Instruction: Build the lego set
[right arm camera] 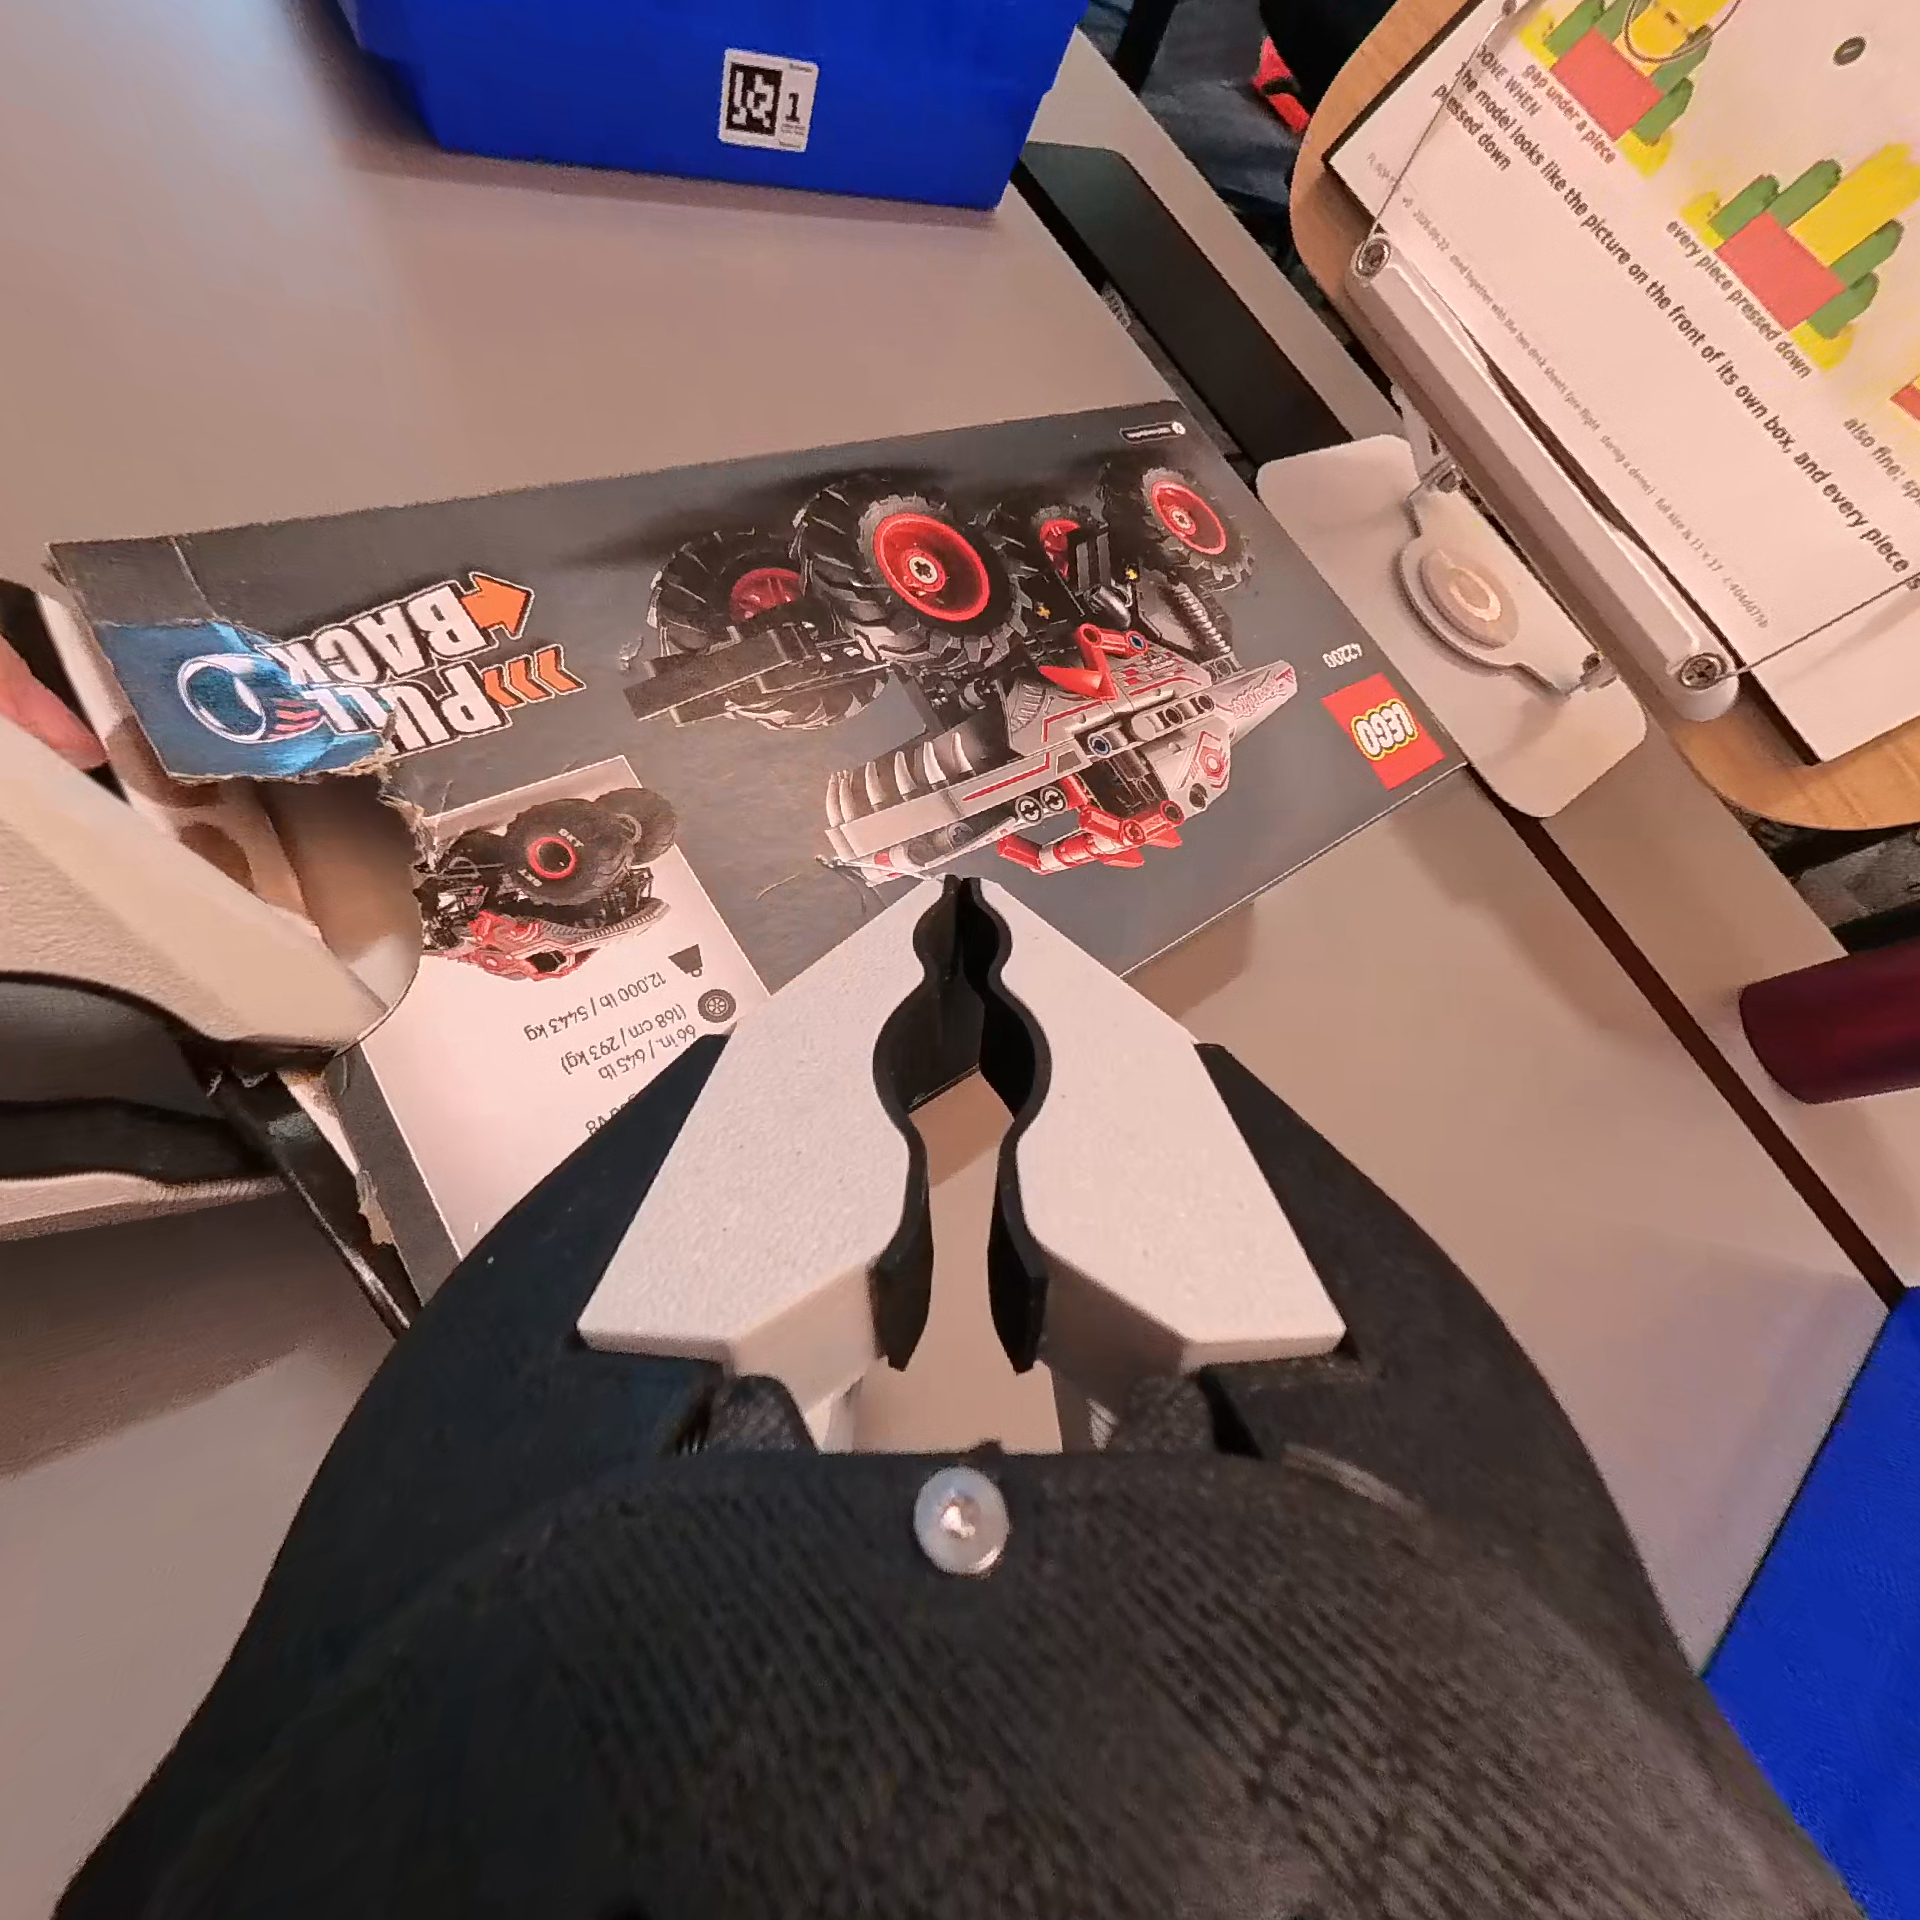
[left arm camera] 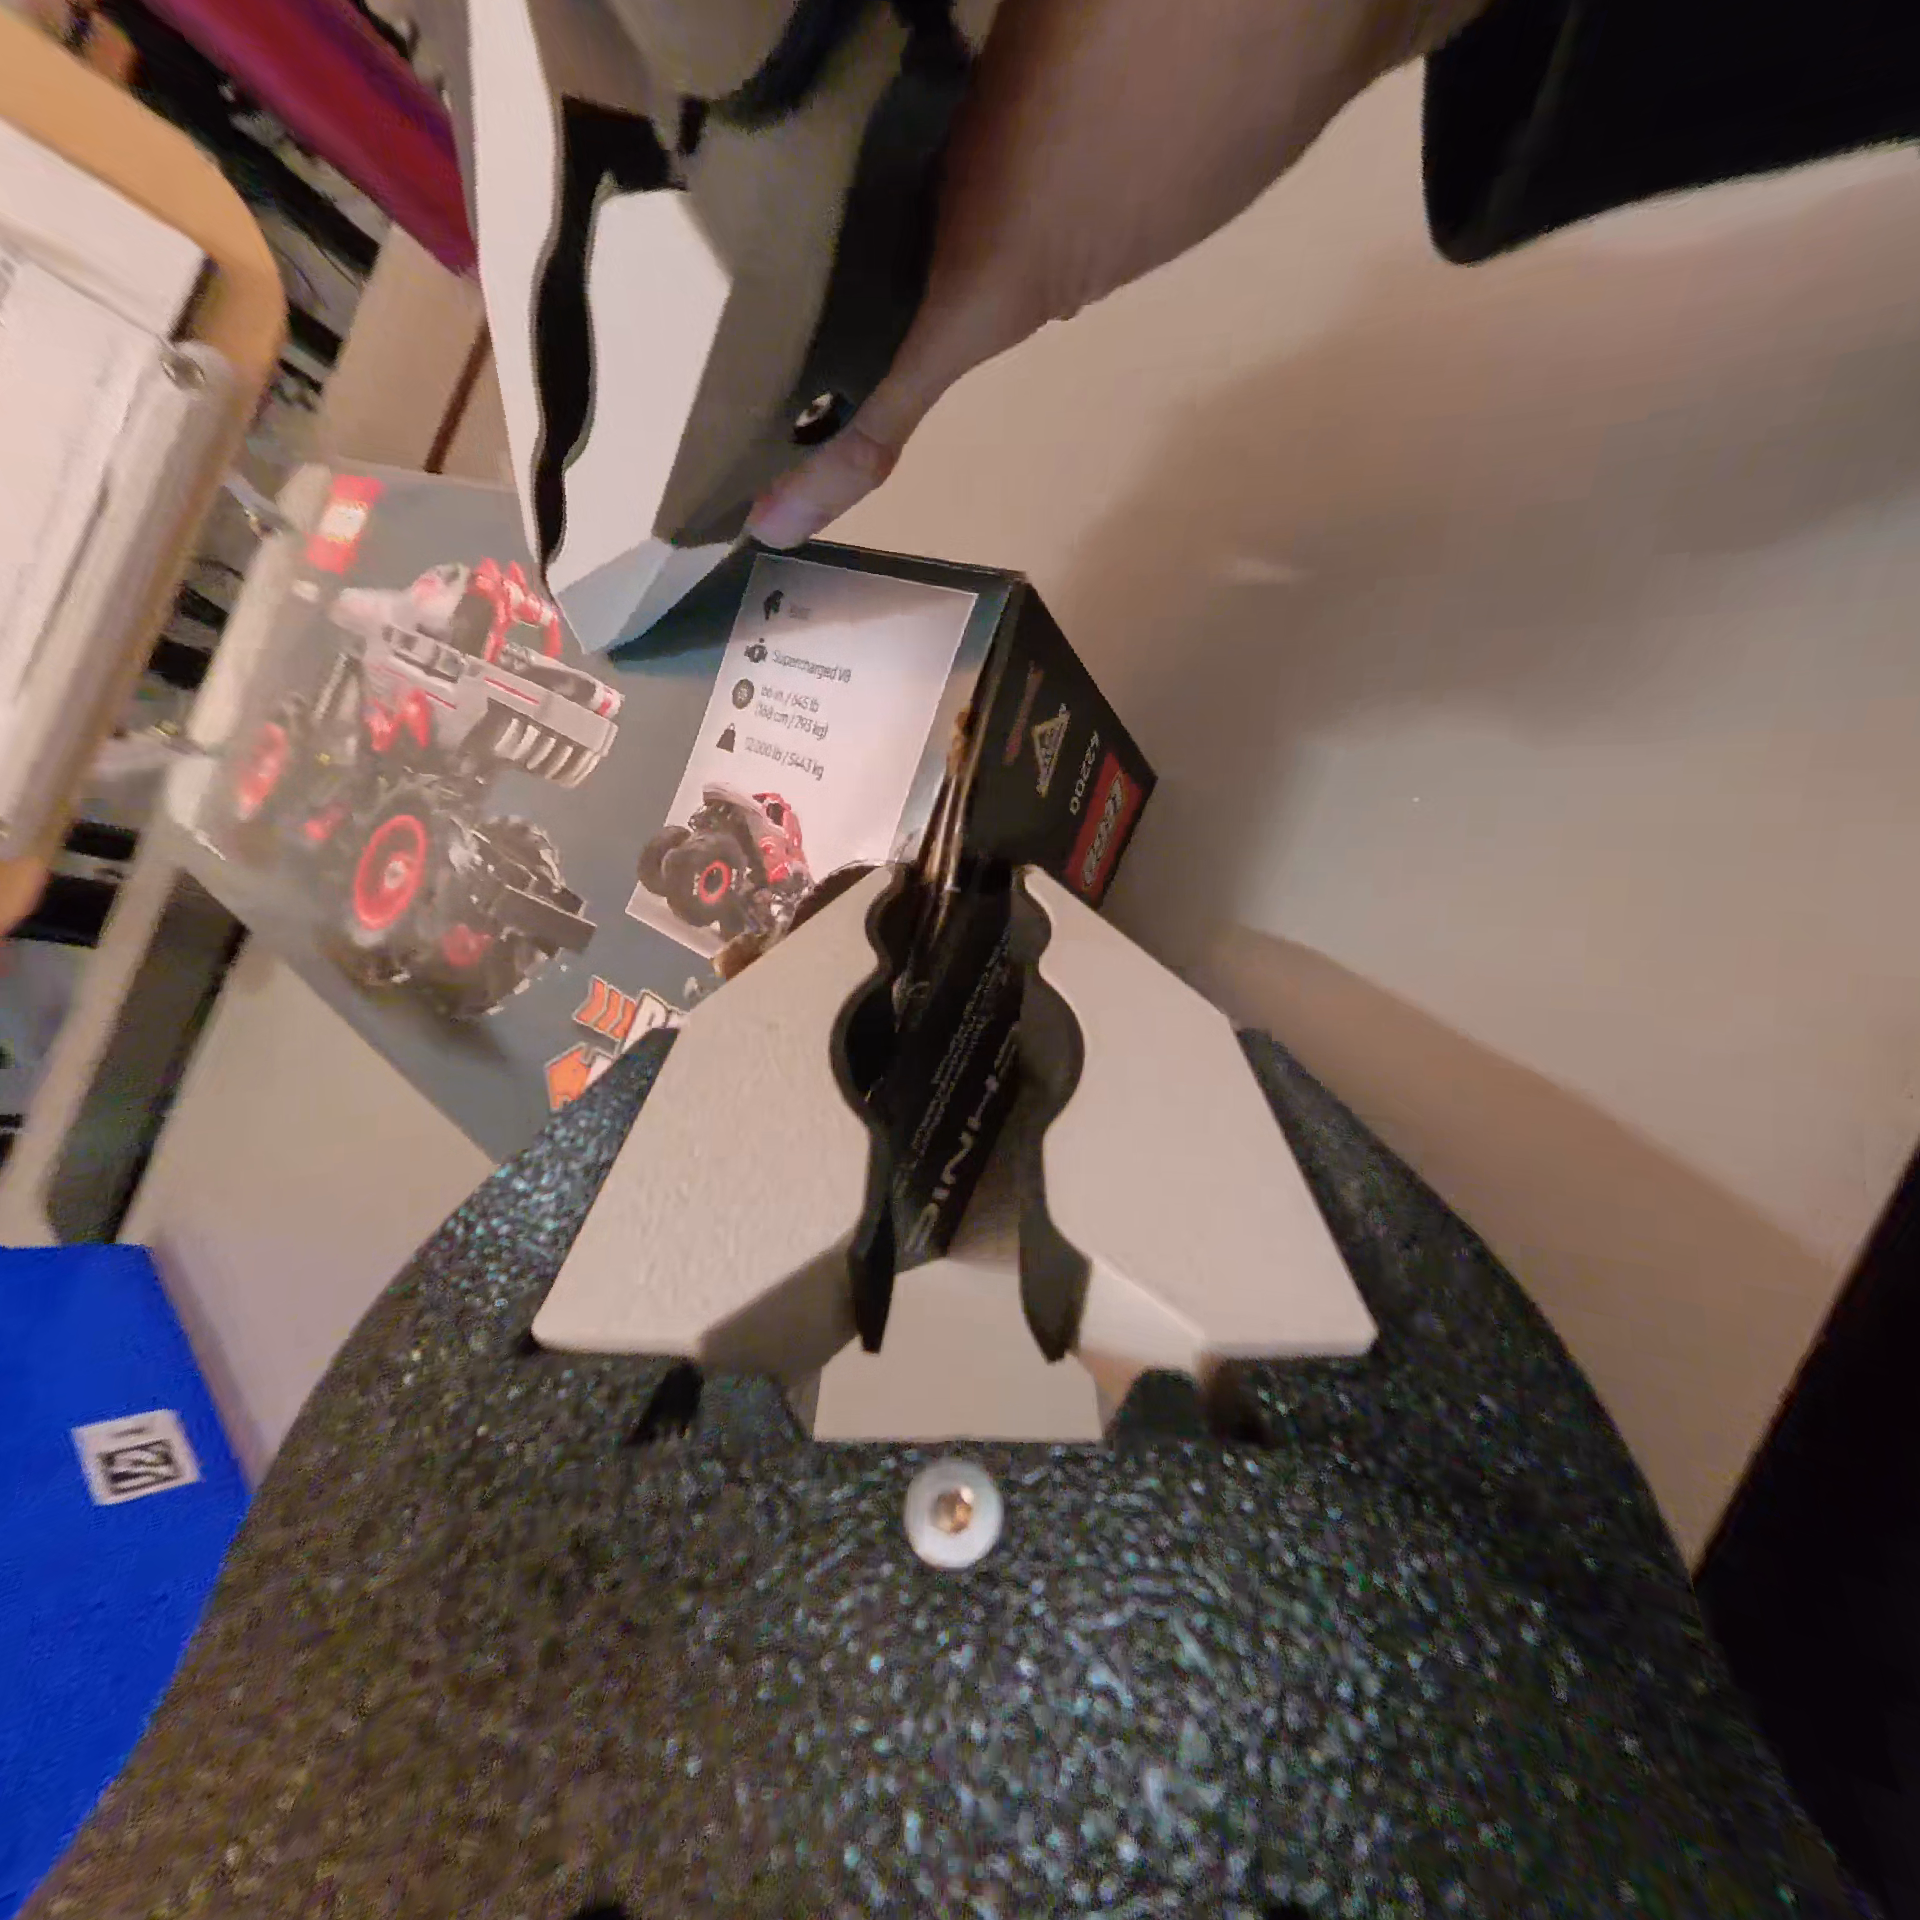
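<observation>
The lego box (right arm camera: 935, 644) lies flat on the grey table, with a red-wheeled monster truck on its face and a torn corner at the left. It also shows in the left wrist view (left arm camera: 468, 790). My left gripper (left arm camera: 951, 883) is shut on the black end flap (left arm camera: 956, 1091) of the box at that torn corner. One of its white fingers (right arm camera: 208, 935) shows in the right wrist view. My right gripper (right arm camera: 956, 883) is shut, with its tips at the box's face near its long edge. It shows from above, held by a hand, in the left wrist view (left arm camera: 592, 592).
A blue bin (right arm camera: 727, 94) with a tag stands behind the box and shows in the left wrist view (left arm camera: 83, 1507). A wooden board with a printed sheet (right arm camera: 1662, 260) sits on a white stand (right arm camera: 1455, 623) at the right table edge. Another blue surface (right arm camera: 1829, 1558) lies at the lower right. My right fingertips sit around 10 cm from my left ones.
</observation>
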Tool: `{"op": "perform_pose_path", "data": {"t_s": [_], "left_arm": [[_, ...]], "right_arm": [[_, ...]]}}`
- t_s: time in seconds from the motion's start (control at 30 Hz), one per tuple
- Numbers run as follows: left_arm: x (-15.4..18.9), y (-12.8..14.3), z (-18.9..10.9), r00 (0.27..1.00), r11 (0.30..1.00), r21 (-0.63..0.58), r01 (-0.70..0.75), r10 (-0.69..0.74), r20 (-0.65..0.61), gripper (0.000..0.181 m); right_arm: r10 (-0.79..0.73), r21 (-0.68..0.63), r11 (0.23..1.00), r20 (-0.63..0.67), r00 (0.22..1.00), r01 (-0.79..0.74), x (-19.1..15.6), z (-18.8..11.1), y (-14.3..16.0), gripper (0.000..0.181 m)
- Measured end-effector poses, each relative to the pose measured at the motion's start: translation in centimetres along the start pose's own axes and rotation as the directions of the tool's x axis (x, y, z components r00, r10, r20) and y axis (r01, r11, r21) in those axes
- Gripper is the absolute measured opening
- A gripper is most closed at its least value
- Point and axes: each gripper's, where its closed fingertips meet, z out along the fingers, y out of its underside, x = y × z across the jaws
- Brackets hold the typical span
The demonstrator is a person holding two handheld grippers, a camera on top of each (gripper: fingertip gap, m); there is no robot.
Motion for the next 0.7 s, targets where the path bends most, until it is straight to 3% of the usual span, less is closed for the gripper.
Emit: {"op": "perform_pose_path", "data": {"t_s": [0.03, 0.23, 0.3, 0.4, 0.47, 0.6, 0.7], "left_arm": [[0.0, 0.0, 0.0, 1.000, 1.000, -0.004, -0.001, 0.001, 0.001, 0.015], [0.1, -0.2, 0.2, 0.977, 0.978, 0.013, -0.210, 0.210, 0.023, 0.012], [0.2, -0.5, 0.2, 0.940, 0.941, 0.055, -0.334, 0.329, 0.090, 0.010], [0.2, -0.8, 0.0, 0.751, 0.793, 0.033, -0.608, 0.562, 0.348, 0.011], [0.3, -1.1, -0.1, 0.635, 0.709, -0.020, -0.705, 0.644, 0.427, 0.012], [0.5, -1.4, -0.2, 0.506, 0.617, -0.073, -0.783, 0.701, 0.503, 0.012], [0.4, -1.5, -0.2, 0.465, 0.600, -0.096, -0.794, 0.702, 0.540, 0.011]], "right_arm": [[-0.010, -0.002, 1.000, -0.007, 1.000, 0.010, 0.0, 0.0, 0.0, 0.000], [-0.001, 0.008, 1.000, 0.003, 1.000, 0.001, 0.0, 0.0, 0.0, 0.000], [-0.008, -0.003, 1.000, 0.004, 1.000, 0.008, 0.1, 0.0, 0.0, 0.000], [-0.059, -0.028, 0.998, -0.031, 0.998, 0.058, 0.2, 0.0, 0.1, 0.000], [-0.049, -0.023, 0.999, -0.029, 0.998, 0.048, 0.2, 0.2, -0.1, 0.000], [-0.038, -0.019, 0.999, -0.015, 0.999, 0.038, -0.1, 0.7, -0.6, 0.000], [-0.083, -0.045, 0.996, -0.043, 0.996, 0.081, 0.0, 0.8, -0.5, 0.000]]}}
